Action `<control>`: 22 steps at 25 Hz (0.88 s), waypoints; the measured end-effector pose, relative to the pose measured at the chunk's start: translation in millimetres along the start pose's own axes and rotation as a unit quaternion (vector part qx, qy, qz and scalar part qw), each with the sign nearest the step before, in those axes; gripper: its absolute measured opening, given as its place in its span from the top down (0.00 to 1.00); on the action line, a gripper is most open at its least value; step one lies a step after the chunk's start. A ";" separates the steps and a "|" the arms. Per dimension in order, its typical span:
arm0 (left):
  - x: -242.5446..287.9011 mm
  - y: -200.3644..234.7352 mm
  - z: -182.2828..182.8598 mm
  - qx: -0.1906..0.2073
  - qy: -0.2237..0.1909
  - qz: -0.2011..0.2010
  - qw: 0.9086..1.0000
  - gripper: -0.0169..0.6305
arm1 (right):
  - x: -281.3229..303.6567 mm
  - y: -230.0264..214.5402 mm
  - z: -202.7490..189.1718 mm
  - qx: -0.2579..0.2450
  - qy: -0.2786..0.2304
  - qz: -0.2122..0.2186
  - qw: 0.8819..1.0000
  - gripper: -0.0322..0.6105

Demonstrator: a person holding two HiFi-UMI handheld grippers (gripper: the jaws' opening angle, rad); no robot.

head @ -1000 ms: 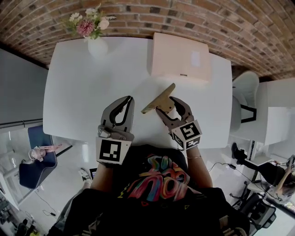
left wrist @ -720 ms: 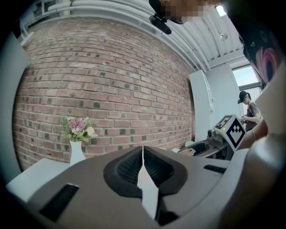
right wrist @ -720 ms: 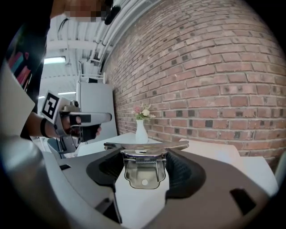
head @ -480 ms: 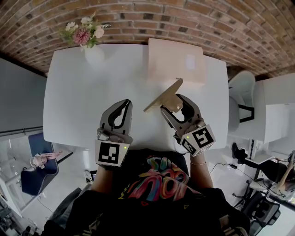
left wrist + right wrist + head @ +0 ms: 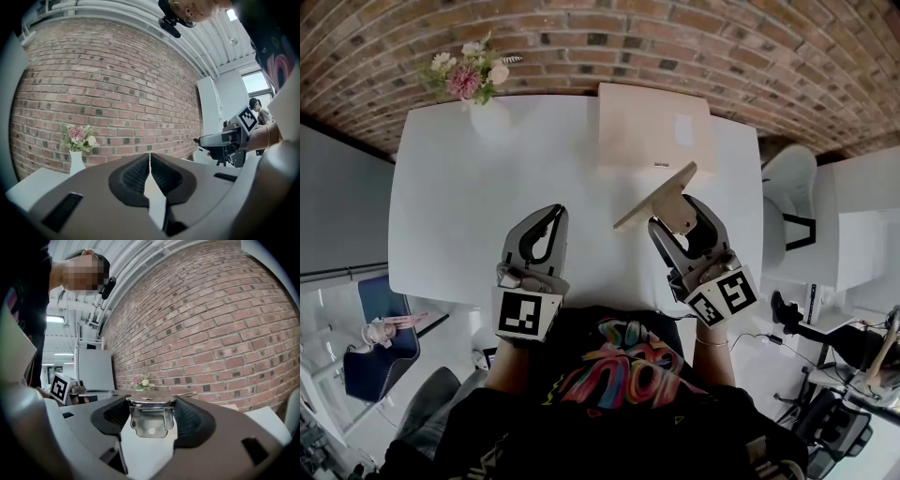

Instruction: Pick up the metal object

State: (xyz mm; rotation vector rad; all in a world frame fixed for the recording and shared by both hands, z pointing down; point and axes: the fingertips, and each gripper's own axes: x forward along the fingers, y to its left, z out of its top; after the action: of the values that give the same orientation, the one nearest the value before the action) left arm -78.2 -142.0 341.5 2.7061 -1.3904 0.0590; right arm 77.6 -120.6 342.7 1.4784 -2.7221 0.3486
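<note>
so, right gripper (image 5: 677,212): jaws part-way closed on the metal object (image 5: 149,420), pads pressing its sprung clip from both sides.
metal object's place: in that grip, over the white table (image 5: 459,187); it looks lifted clear, though contact is hard to judge from above.
long axis: its flat tan plate lies slantwise across the jaw tips, near end toward the left gripper (image 5: 549,216), far end toward the pale box (image 5: 654,127).
left gripper's state: jaws pressed together on nothing, apart from the plate.
next move: probably hold and raise; the right hand alone carries it.
</note>
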 end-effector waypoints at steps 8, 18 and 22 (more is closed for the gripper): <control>-1.4 0.5 1.8 -0.001 -0.001 -0.002 1.000 0.93 | -18.2 -7.1 8.3 -0.003 -0.007 -0.016 1.000 0.47; -5.3 2.5 3.0 -0.005 -0.002 0.002 1.000 0.93 | -32.3 -11.1 10.0 -0.001 -0.012 -0.031 0.999 0.47; -6.3 3.3 3.5 -0.004 -0.002 0.003 1.000 0.93 | -31.3 -10.3 8.9 0.002 -0.014 -0.033 0.999 0.47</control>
State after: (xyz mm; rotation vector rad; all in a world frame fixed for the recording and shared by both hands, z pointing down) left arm -84.7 -139.2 337.7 2.6983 -1.3960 0.0493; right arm 104.1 -102.0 332.0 1.5828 -2.6875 0.3334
